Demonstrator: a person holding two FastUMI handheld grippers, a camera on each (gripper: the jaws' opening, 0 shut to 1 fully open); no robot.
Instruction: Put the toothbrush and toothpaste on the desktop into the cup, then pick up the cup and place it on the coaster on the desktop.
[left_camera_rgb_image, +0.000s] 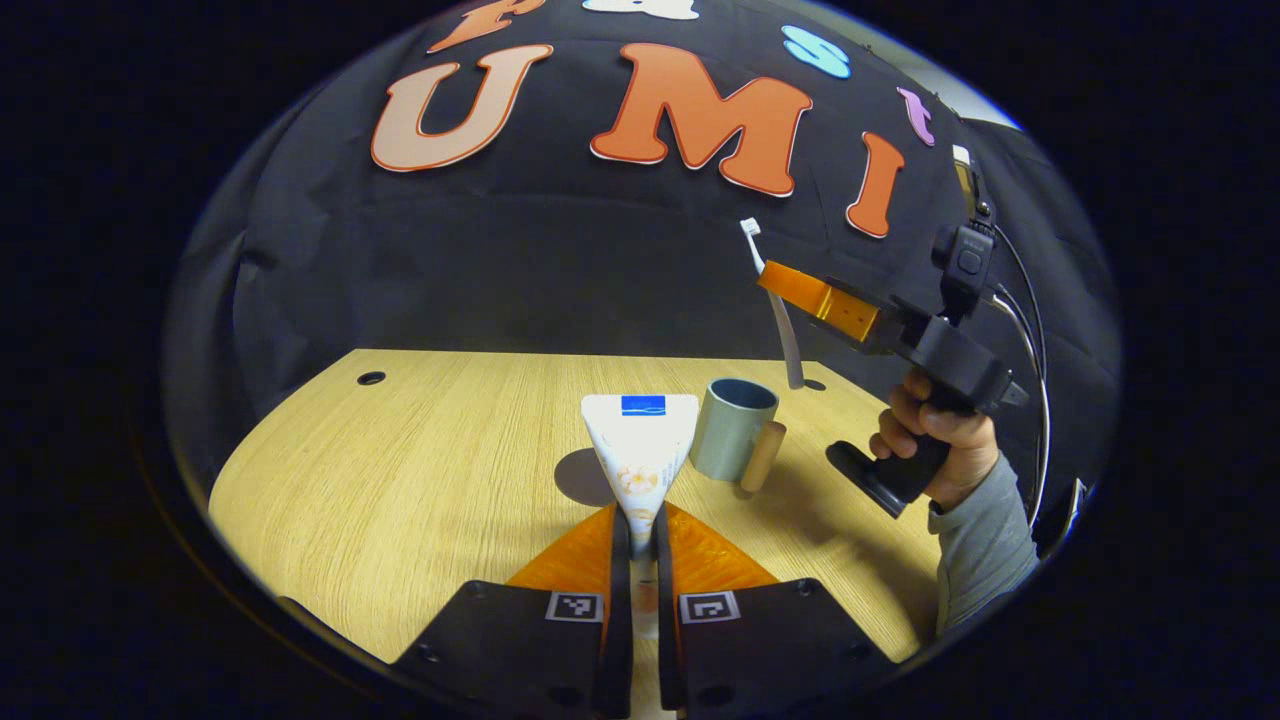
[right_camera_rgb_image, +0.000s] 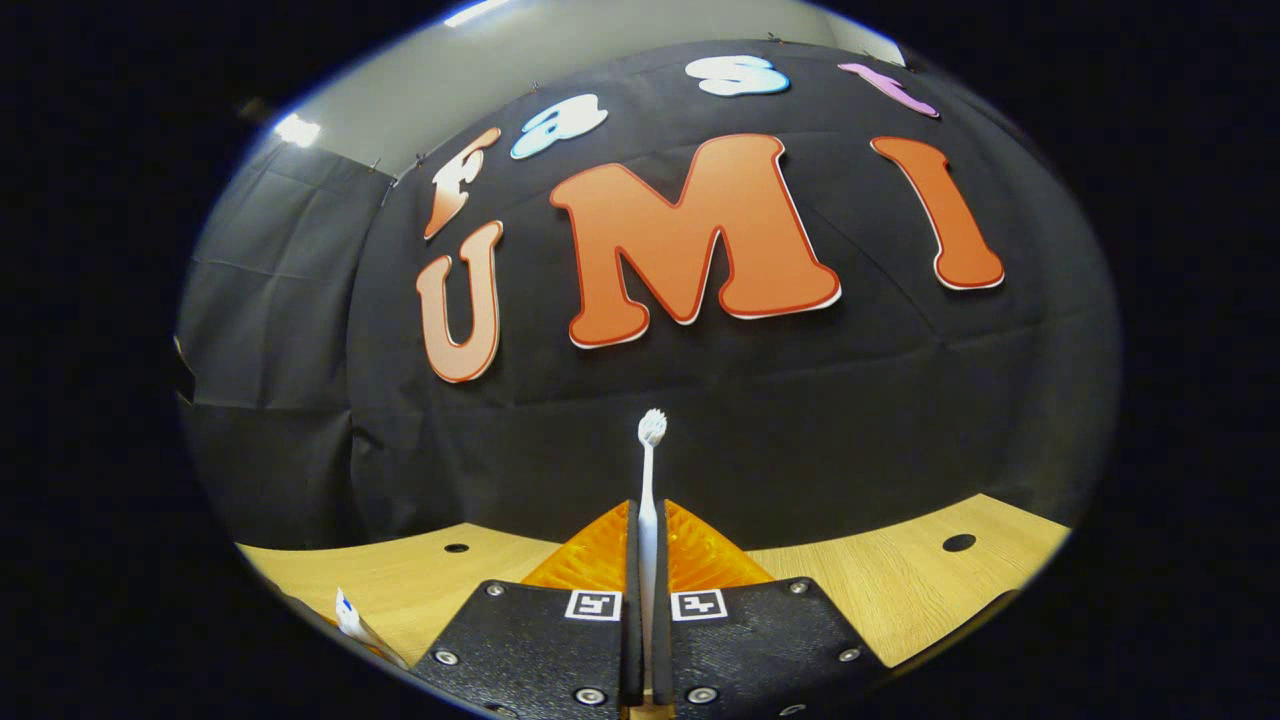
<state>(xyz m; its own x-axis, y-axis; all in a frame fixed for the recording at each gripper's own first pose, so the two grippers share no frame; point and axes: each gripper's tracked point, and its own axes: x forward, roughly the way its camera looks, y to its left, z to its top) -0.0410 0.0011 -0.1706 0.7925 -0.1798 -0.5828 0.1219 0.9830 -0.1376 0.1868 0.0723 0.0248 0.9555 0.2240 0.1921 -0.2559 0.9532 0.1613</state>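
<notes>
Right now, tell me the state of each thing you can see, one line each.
Toothpaste: clamped in the left gripper, lifted off the table, flat end forward.
Toothbrush: clamped in the right gripper, upright, bristles on top, above the cup.
Cup: upright on the table, nothing in it yet.
Coaster: can't make one out.

Both grippers closed on their loads — left gripper (left_camera_rgb_image: 640, 530) low, right gripper (right_camera_rgb_image: 640, 540) seemingly raised, tilted upward.
</notes>
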